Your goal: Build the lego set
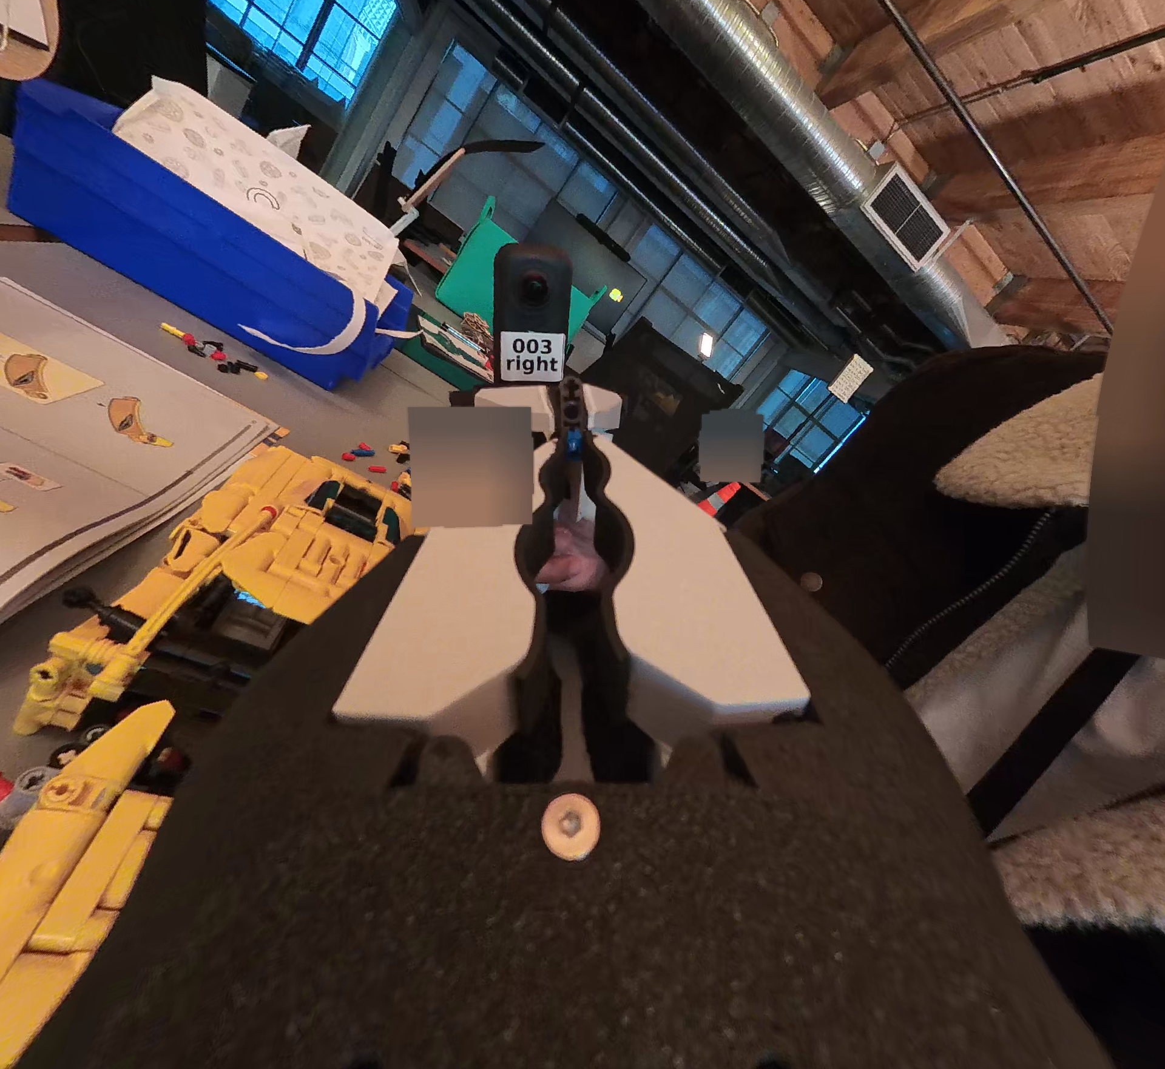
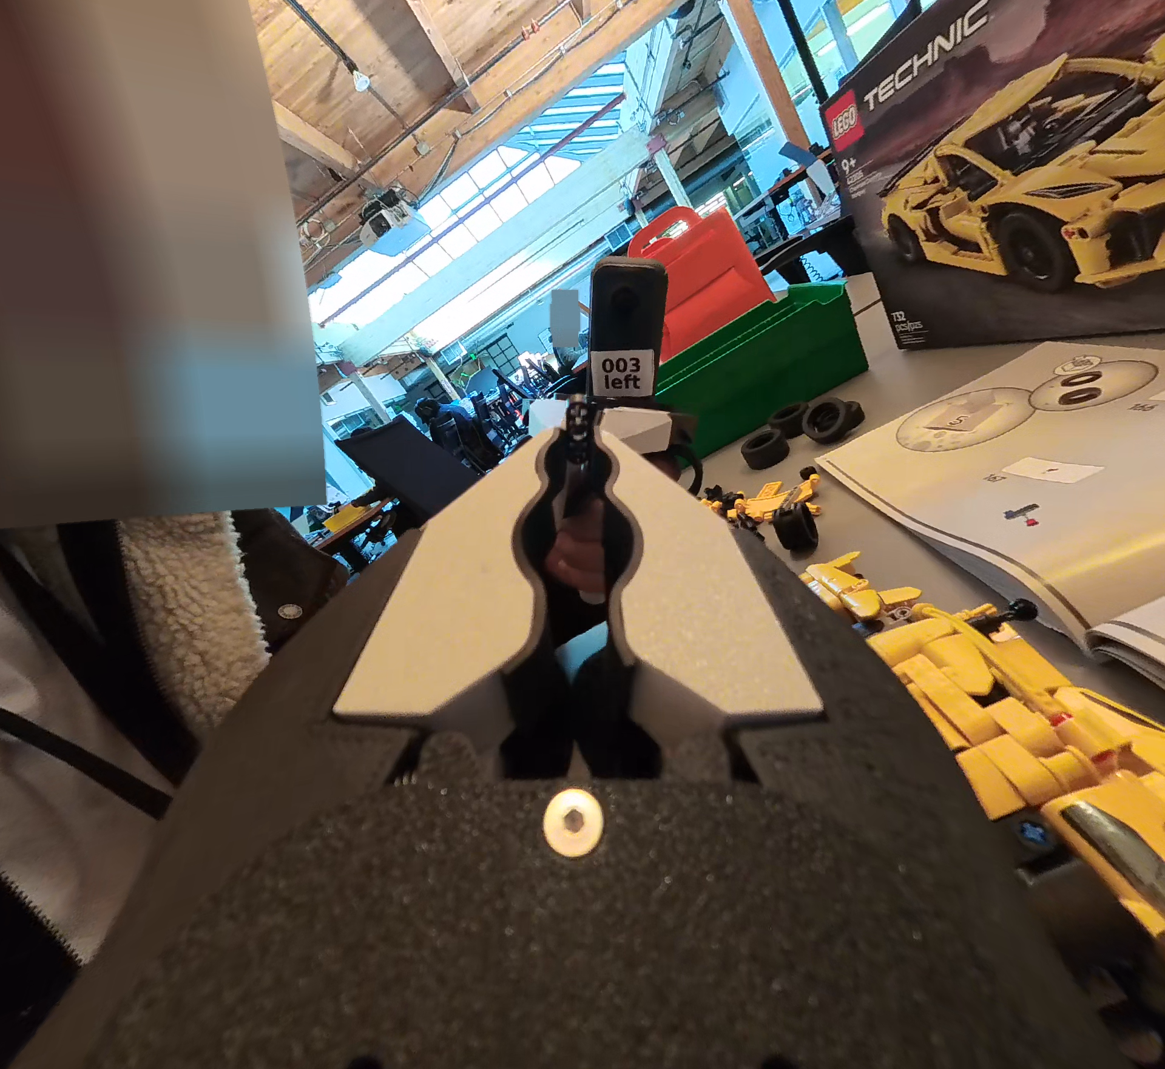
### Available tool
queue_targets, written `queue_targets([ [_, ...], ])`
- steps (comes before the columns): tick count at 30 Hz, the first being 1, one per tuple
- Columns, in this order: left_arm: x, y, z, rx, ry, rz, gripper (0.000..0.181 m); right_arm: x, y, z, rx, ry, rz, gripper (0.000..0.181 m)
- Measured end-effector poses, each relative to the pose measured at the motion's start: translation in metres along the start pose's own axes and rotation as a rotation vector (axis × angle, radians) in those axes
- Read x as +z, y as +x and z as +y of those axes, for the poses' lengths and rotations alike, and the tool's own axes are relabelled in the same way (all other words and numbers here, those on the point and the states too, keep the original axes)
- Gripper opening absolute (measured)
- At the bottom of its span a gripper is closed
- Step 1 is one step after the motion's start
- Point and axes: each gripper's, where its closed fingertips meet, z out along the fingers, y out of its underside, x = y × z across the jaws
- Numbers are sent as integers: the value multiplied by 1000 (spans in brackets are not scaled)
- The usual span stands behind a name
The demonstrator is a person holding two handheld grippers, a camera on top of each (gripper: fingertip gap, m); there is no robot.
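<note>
Both grippers, left gripper point(image 1: 572, 440) and right gripper point(image 2: 577, 433), clamped one small dark piece point(image 1: 571, 408) (raised, facing each other) above the table point(image 2: 882, 408).

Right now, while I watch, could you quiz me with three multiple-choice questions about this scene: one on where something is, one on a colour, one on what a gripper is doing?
1. Where do the loose black rubber tyres lie?
A. on the grey table by the green plastic bin
B. inside a blue bin
C. on the open booklet

2. What colour is the part-built brick car?
A. red
B. yellow
C. white

3. How is the left gripper?
A. wide open, empty
B. holding a tyre
C. shut on a thin black beam

Answers: 1 A, they sit on the tabletop in front of the bin; 2 B, its panels are yellow; 3 C, its fingers pinch the beam, which the right gripper pinches too.
</note>
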Motion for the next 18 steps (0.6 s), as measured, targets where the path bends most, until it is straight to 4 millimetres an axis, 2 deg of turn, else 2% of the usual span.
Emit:
queue_targets([
  [7,0,-3,5,-26,-22,-7,4,-1,2,3,-45,-24,30,6],
  [14,-1,-5,9,93,-74,-85,4,-2,5,7,91,-24,-12,6],
  [18,-1,-6,13,3,-89,-62,4,-3,4,11,-118,-100,59,5],
])
